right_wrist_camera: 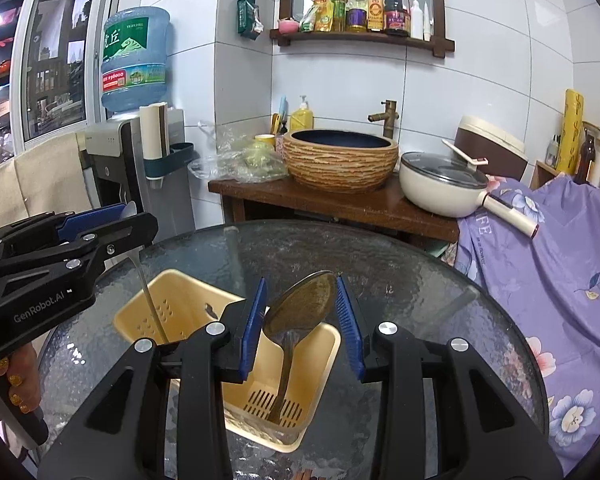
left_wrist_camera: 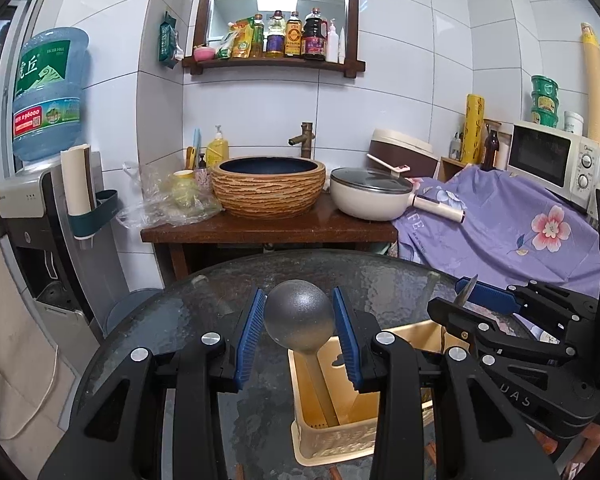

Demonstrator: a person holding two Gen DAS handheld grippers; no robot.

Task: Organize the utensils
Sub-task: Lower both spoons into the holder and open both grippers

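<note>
- The left gripper (left_wrist_camera: pixel 299 322) grasps a steel spoon (left_wrist_camera: pixel 298 316) by its bowl; both blue pads touch the bowl's sides.
- This spoon's handle hangs down into the left compartment of the beige utensil holder (left_wrist_camera: pixel 332 438).
- The right gripper (right_wrist_camera: pixel 301 312) grasps a second spoon (right_wrist_camera: pixel 300 306) by its bowl, a little tilted.
- Its handle reaches the slotted bottom of the right compartment.
- The holder stands on the round glass table (right_wrist_camera: pixel 420 280).
</note>
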